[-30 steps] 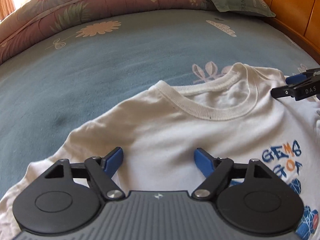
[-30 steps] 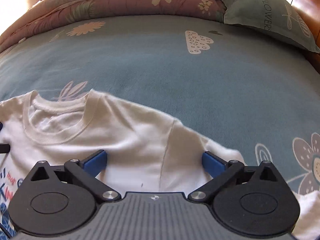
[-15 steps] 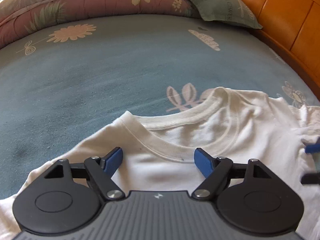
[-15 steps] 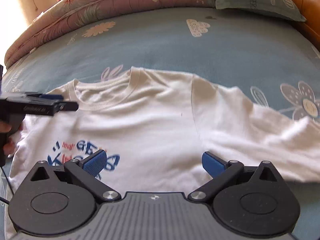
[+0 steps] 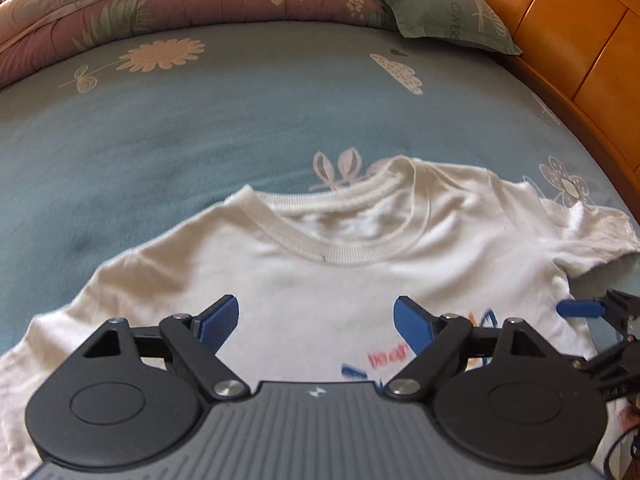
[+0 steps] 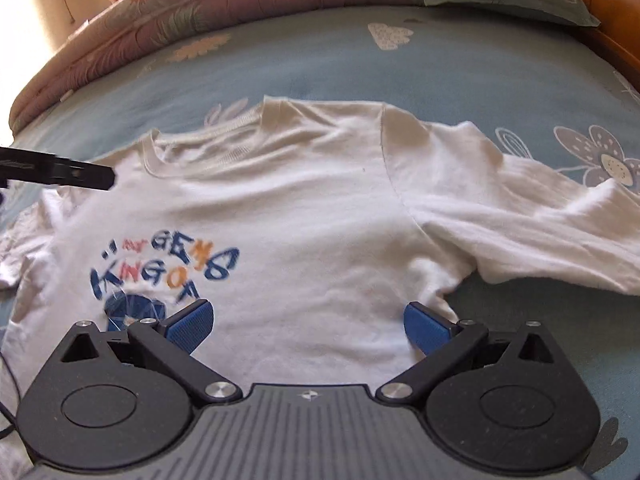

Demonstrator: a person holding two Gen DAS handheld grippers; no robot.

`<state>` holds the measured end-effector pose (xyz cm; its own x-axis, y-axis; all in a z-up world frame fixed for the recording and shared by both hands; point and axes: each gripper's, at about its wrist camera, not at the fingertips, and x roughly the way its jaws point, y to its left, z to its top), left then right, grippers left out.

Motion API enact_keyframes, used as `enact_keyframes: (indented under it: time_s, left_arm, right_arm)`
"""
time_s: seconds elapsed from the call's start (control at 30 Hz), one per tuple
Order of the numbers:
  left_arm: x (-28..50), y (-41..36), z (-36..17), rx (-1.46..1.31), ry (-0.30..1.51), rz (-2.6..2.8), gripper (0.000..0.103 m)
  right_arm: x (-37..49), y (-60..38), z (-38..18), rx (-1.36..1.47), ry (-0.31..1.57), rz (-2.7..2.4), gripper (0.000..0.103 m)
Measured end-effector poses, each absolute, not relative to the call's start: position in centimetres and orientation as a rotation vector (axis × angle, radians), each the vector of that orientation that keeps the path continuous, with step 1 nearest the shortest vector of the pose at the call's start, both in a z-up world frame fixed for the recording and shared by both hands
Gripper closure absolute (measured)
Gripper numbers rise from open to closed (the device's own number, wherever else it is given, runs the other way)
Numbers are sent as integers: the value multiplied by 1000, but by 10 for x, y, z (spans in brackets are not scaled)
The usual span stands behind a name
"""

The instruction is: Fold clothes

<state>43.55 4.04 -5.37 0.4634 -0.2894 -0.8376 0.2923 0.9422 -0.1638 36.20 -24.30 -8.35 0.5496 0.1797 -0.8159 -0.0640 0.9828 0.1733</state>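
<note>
T-shirt [image 6: 320,216] — white, soft knit cotton with a ribbed round collar — lies face up and spread out on the bed, under both grippers. The left gripper [image 5: 316,322] hangs over its chest just below the collar, jaws wide apart with nothing between them; the pads are blue and finely ridged, carried on black jointed links ahead of a grey ribbed body. The right gripper [image 6: 308,324] is over the lower chest beside the armpit seam, jaws likewise spread and empty. Just left of its left pad sits the chest print [image 6: 164,272]: blurred blue and orange letters reading "GEMS" and "KING OF" above a dark blue faceted shape. The cloth is lightly creased, the one sleeve [image 6: 532,224] stretching out flat to the right with soft folds, the other rumpled at the far left edge. Around the shirt runs the bed sheet [image 5: 200,128] — smooth teal fabric with pale flower and cloud motifs. Beyond it lie a puffy mauve floral quilt [image 5: 168,4] and a green pillow [image 5: 444,12], against a glossy orange wooden headboard [image 5: 580,40].
</note>
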Motion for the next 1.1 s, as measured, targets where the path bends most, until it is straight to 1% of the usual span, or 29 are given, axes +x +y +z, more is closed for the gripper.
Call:
enact_keyframes:
  time_s: [0.1, 0.27, 0.4, 0.5, 0.57, 0.63, 0.73, 0.8, 0.83, 0.93, 1.0, 1.1]
  left_arm:
    - [402, 41, -51, -3, 1075, -324, 18]
    - [353, 38, -54, -63, 1135, -229, 18]
    - [319, 31, -58, -59, 1115, -164, 18]
    - [302, 26, -78, -17, 1113, -136, 18]
    - [289, 22, -87, 51, 1053, -141, 17]
    - [282, 24, -86, 67, 1021, -168, 17]
    - [269, 28, -78, 114, 958, -215, 17]
    - [260, 30, -80, 177, 974, -277, 16]
    - [259, 32, -85, 193, 1010, -290, 16]
    - [253, 40, -87, 146, 1000, -300, 15]
    - [252, 40, -88, 147, 999, -307, 14]
    - [251, 39, -89, 145, 996, -307, 12]
  right_arm:
    - [346, -252, -85, 120, 1012, 159, 0]
    - [321, -263, -87, 119, 991, 222, 0]
    - [325, -261, -88, 80, 1000, 247, 0]
    - [318, -252, -91, -41, 972, 280, 0]
    - [310, -247, -95, -110, 927, 288, 0]
    - [305, -247, -96, -116, 898, 284, 0]
    - [304, -247, -81, -98, 935, 281, 0]
    - [293, -246, -73, -41, 914, 318, 0]
    - [288, -240, -75, -31, 945, 337, 0]
    - [272, -209, -90, -200, 977, 283, 0]
    - [268, -202, -90, -192, 969, 234, 0]
    - [268, -209, -92, -80, 985, 172, 0]
